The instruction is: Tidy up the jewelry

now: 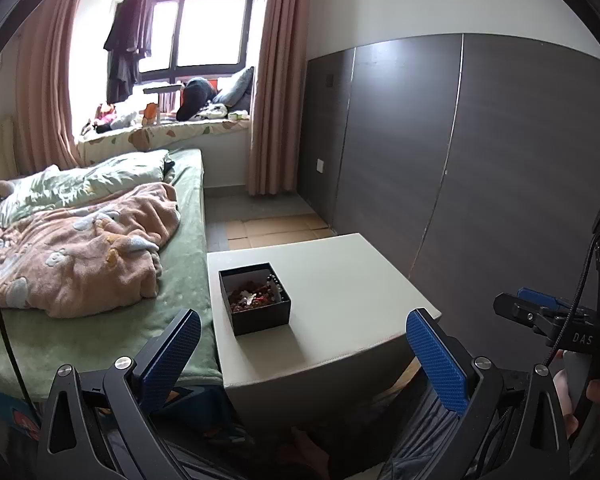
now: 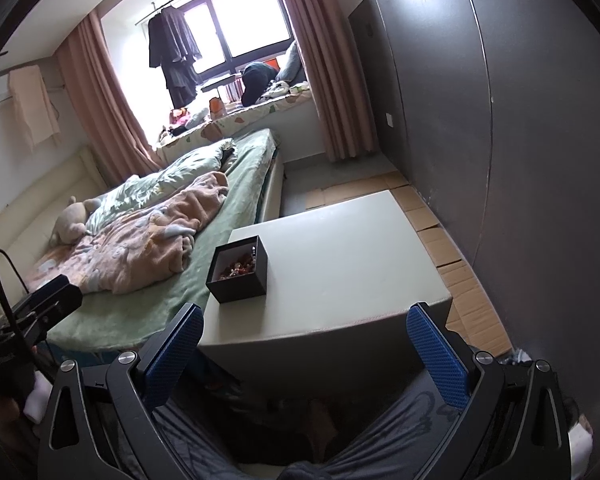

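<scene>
Both your left tongs (image 1: 303,354) and right tongs (image 2: 305,350) hang spread and empty, so a clumsy reach could shove the black box (image 1: 255,304) of jewelry (image 1: 252,295) off the counter (image 1: 340,280) edge beside the bed (image 1: 172,280).

Left gripper (image 1: 304,354): jaws spread wide, empty, held level.
Right gripper (image 2: 306,350): jaws spread wide, empty, tilted slightly.

Matt black box (image 1: 256,312), fleecy blanket (image 1: 84,248)
</scene>
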### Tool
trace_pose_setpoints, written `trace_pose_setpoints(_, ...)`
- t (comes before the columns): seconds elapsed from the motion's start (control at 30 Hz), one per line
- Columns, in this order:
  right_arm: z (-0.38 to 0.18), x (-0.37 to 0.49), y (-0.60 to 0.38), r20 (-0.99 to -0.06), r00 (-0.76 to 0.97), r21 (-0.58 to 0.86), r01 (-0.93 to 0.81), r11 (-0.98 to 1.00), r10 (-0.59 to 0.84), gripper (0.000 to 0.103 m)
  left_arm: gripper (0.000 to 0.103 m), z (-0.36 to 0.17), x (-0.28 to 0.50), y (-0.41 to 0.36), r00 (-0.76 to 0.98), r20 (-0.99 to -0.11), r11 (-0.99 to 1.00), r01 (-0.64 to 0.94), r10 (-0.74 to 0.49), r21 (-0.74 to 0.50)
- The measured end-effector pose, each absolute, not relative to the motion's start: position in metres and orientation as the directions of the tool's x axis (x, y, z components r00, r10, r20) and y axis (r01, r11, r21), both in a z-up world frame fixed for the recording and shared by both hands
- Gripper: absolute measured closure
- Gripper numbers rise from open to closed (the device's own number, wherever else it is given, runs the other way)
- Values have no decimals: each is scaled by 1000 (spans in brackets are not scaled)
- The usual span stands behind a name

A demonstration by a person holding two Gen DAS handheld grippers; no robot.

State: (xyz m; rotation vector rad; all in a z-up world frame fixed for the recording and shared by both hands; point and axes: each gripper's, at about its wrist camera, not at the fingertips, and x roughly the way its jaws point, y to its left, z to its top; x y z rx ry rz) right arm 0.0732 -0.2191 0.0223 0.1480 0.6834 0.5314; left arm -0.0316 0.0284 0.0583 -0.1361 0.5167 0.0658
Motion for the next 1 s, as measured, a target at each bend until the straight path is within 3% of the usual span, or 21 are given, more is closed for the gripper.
trace_pose_setpoints(1.0,43,60,-215,-526,693,214,-453,866,492,1,1,66,-40,34,879,-473,988,-116,53,-105)
